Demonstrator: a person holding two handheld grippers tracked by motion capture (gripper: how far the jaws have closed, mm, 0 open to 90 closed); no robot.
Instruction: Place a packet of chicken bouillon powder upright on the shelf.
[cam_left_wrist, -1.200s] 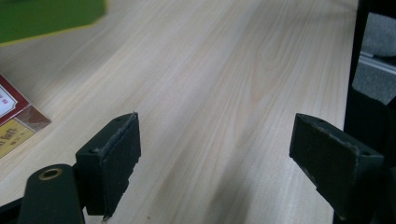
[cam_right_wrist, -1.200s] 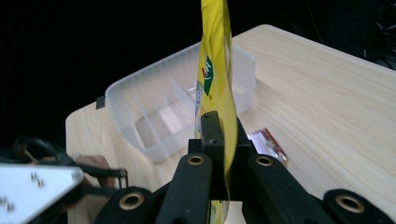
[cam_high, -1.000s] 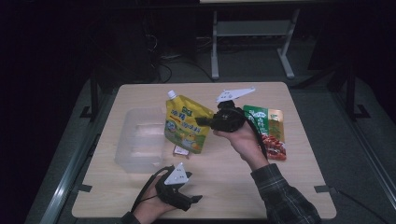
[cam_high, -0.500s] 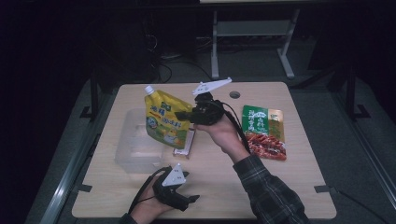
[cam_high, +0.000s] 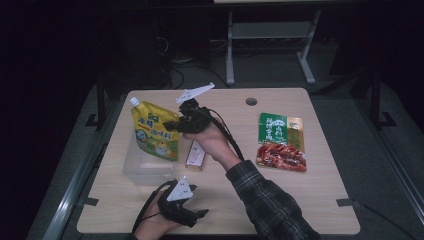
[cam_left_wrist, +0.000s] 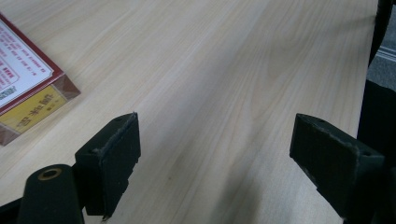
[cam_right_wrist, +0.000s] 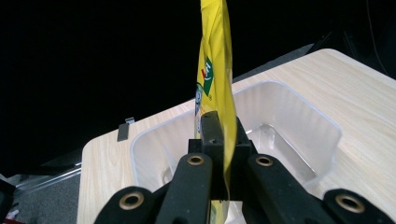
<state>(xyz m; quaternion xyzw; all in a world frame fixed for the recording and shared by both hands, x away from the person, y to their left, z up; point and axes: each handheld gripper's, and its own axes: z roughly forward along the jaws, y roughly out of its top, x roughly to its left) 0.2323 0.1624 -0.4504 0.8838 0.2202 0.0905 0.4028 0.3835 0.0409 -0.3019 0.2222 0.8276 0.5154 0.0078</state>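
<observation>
My right gripper (cam_high: 170, 125) is shut on the edge of a yellow spouted pouch (cam_high: 154, 132), which hangs upright in the air over a clear plastic bin (cam_high: 137, 167) at the table's left. In the right gripper view the pouch (cam_right_wrist: 215, 70) stands edge-on between the closed jaws, with the bin (cam_right_wrist: 299, 112) just beyond and below. My left gripper (cam_high: 197, 216) rests near the table's front edge; in the left gripper view its jaws stand wide apart over bare wood with nothing between them.
A small red and white box (cam_high: 195, 154) lies beside the bin, its corner (cam_left_wrist: 28, 88) showing in the left gripper view. A green and red food packet (cam_high: 281, 141) lies at the right of the wooden table (cam_high: 320, 200). A metal stand (cam_high: 270, 35) sits behind the table.
My right gripper has carried the yellow pouch leftward from the table's middle to above the clear bin. The left gripper has stayed in place.
</observation>
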